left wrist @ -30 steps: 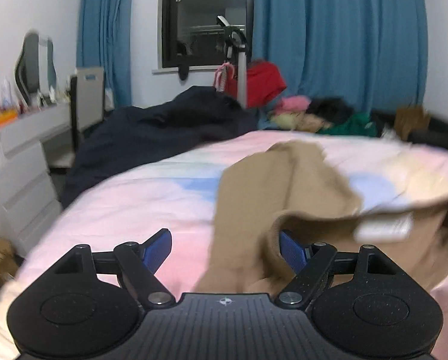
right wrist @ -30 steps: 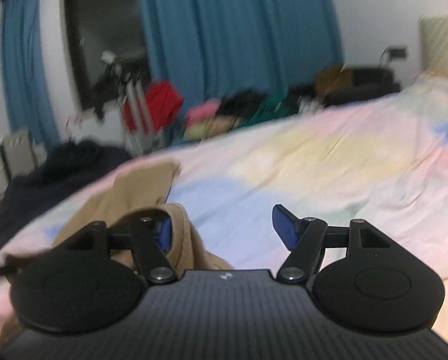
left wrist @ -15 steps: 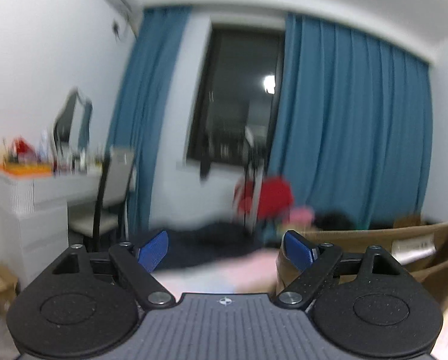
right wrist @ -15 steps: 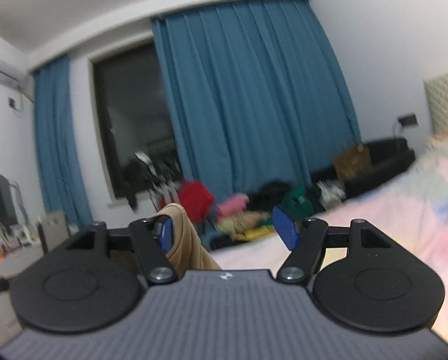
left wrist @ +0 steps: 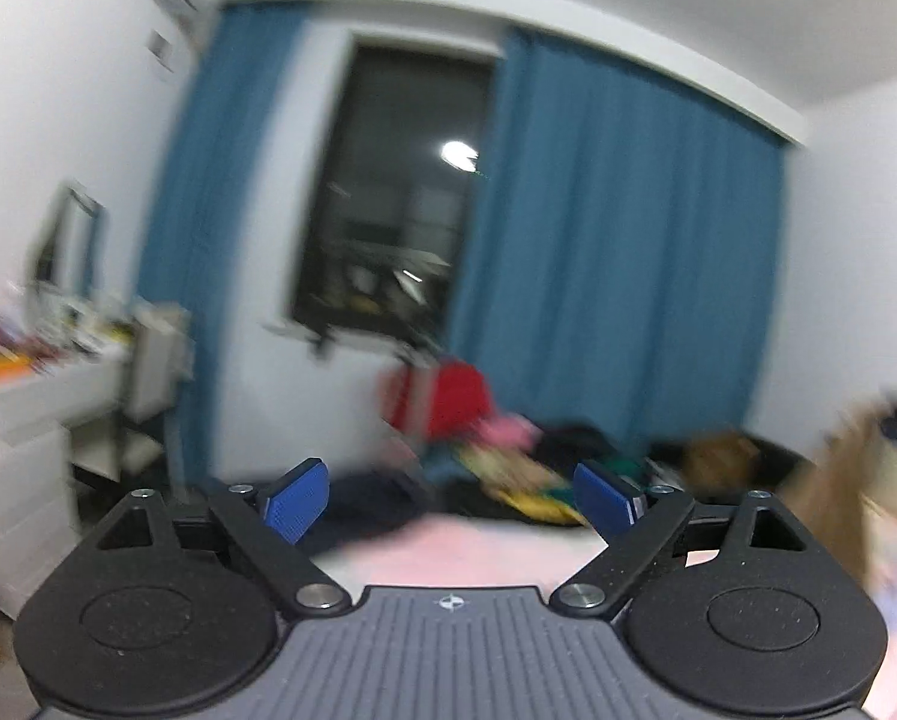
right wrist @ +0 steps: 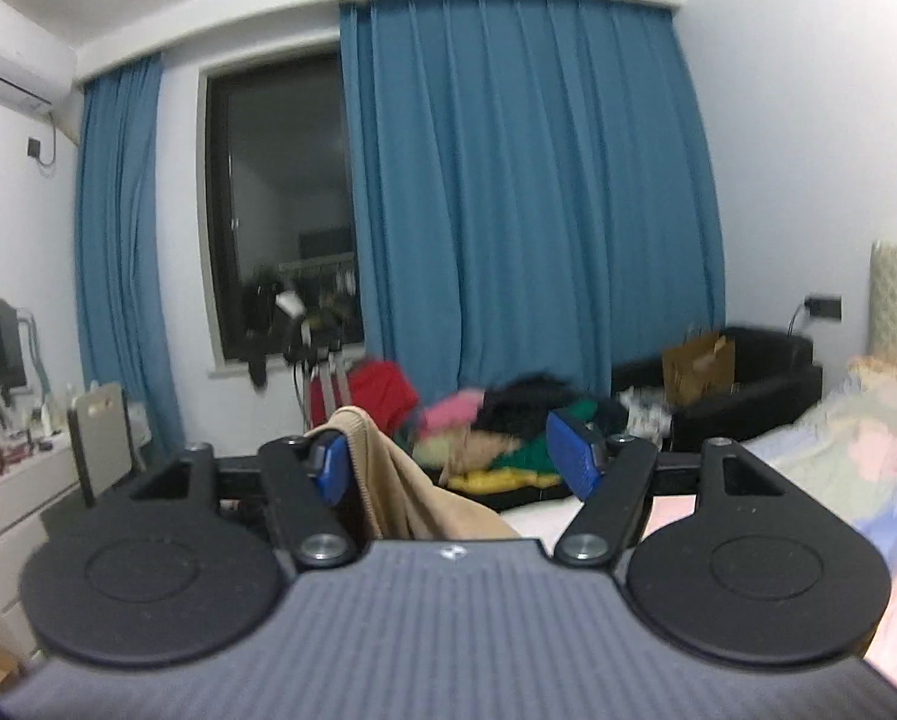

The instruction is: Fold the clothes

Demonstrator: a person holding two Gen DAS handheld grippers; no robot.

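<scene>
- Both grippers are pointing higher than a second ago: then they were looking down along the bed at the tan garment lying on the cover, and now they are facing the window wall, with the cloth lifted off the cover.
- Since half a second ago, the tan garment [left wrist: 850,468] is sitting farther off in the left wrist view, a blurred mass at the right edge, no longer against that gripper's right pad.
- The left gripper [left wrist: 448,501] is standing with its blue pads spread wide and nothing between them.
- The right gripper [right wrist: 454,462] is also spread wide; a fold of the tan garment [right wrist: 400,492] is hanging over its left fingertip [right wrist: 331,468] and draping down toward the gripper body, with the right pad bare.
- The bed [right wrist: 856,474], in pastel pink, blue and yellow, is showing at the lower right of the right wrist view.
- Beyond its far edge, a pile of clothes [right wrist: 490,432] is lying under the blue curtains [right wrist: 526,198], beside the dark window [right wrist: 280,210].
</scene>
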